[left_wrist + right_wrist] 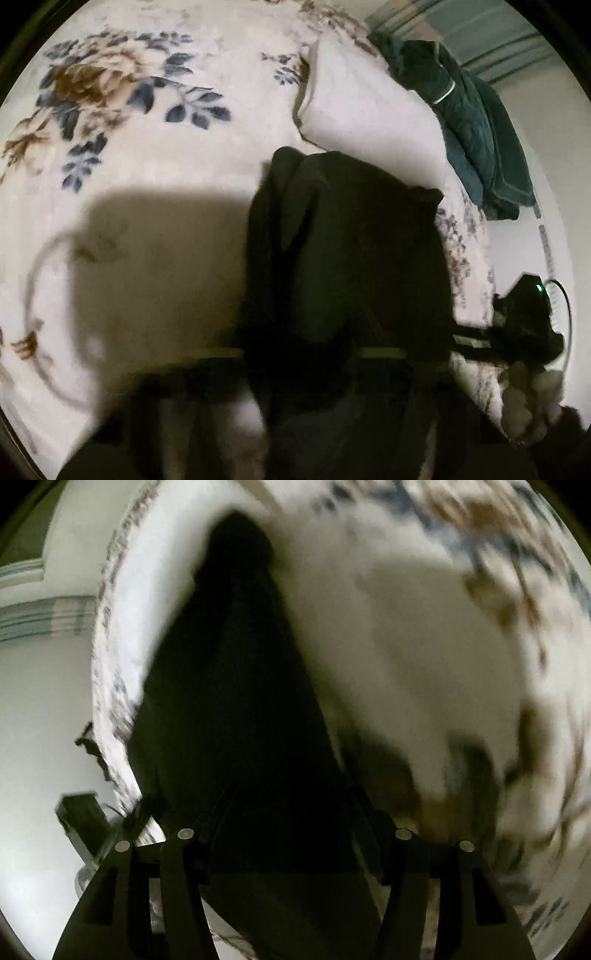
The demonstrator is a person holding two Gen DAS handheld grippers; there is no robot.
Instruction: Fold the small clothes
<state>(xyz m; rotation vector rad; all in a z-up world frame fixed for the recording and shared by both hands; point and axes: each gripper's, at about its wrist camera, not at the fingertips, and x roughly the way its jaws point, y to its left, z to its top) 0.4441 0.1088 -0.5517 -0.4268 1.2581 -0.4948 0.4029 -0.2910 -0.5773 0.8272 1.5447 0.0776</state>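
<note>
Left tongs point(295, 354) pinch black garment point(343, 236); right tongs point(291, 834) spread.

Left gripper point(299, 369) hidden behind black garment point(343, 240).

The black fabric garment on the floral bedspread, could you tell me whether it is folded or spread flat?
Folded, at least partly: the black fabric garment shows overlapping layers along its top edge and lies as a narrow strip on the floral bedspread.
</note>
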